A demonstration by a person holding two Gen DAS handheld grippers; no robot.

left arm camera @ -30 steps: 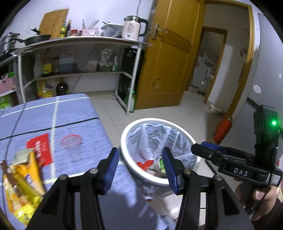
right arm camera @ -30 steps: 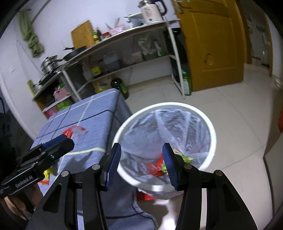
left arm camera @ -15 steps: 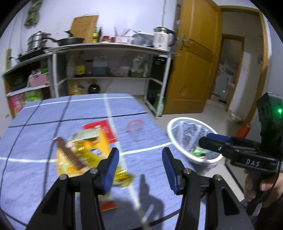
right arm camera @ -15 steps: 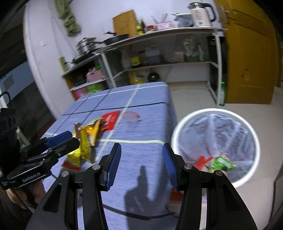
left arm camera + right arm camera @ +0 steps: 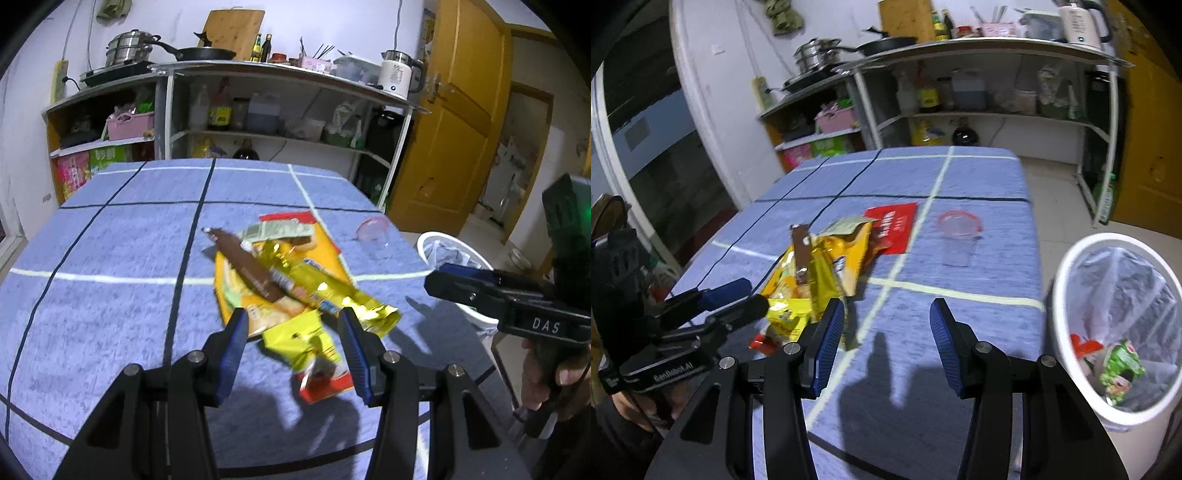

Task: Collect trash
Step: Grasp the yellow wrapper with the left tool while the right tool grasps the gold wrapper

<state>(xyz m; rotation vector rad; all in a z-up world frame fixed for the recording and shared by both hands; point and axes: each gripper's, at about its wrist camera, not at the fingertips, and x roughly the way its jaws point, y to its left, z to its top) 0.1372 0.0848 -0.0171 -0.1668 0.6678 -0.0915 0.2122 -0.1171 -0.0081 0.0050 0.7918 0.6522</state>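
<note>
While above wrappers: nothing gripped.
Left gripper [image 5: 291, 334]: spread, over wrapper pile [image 5: 284, 280].
Right gripper [image 5: 886, 334]: spread, empty.
Bin [image 5: 1115, 332]: beside table.
Risk: slick overlapping foil; several lifted, some dropped.

Both wrist views over shared table [image 5: 110, 258], wrappers [image 5: 820, 266].
</note>
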